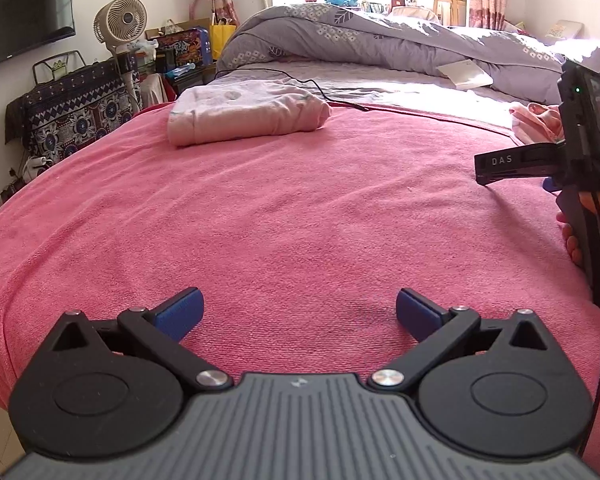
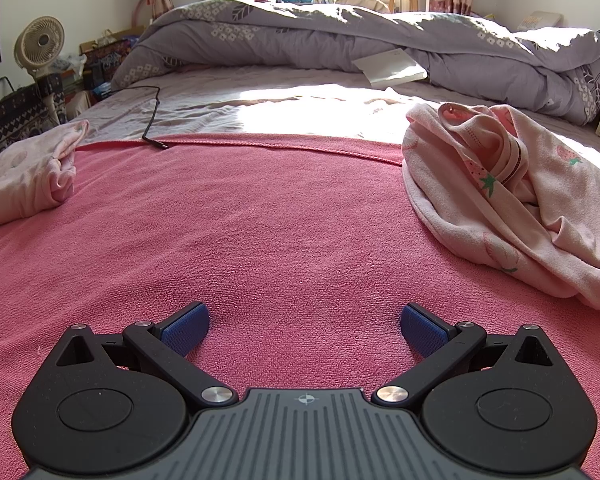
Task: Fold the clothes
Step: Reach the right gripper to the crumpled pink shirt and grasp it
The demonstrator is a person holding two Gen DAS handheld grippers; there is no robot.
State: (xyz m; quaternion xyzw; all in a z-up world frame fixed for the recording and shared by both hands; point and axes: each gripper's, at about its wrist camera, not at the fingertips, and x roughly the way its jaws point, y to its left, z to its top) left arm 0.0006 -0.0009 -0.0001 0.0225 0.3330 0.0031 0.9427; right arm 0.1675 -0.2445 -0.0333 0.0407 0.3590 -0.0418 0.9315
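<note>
A folded pale pink garment [image 1: 244,114] lies on the pink towel [image 1: 284,208] at the far left; its edge [image 2: 28,172] shows at the left of the right wrist view. A crumpled pink garment with strawberry print [image 2: 512,196] lies at the right on the towel [image 2: 260,220]. My left gripper [image 1: 299,312] hovers open over bare towel, nothing between its blue pads. My right gripper [image 2: 305,326] is open too, empty, left of the crumpled garment. The right gripper's body [image 1: 580,148], held by a hand, shows at the right edge of the left wrist view.
A rumpled grey quilt [image 2: 340,40] fills the back of the bed, with a white booklet [image 2: 388,68] on it. A black cable [image 2: 152,116] crosses the grey sheet to the towel's far edge. A fan [image 1: 120,20], bags and boxes stand beside the bed at left.
</note>
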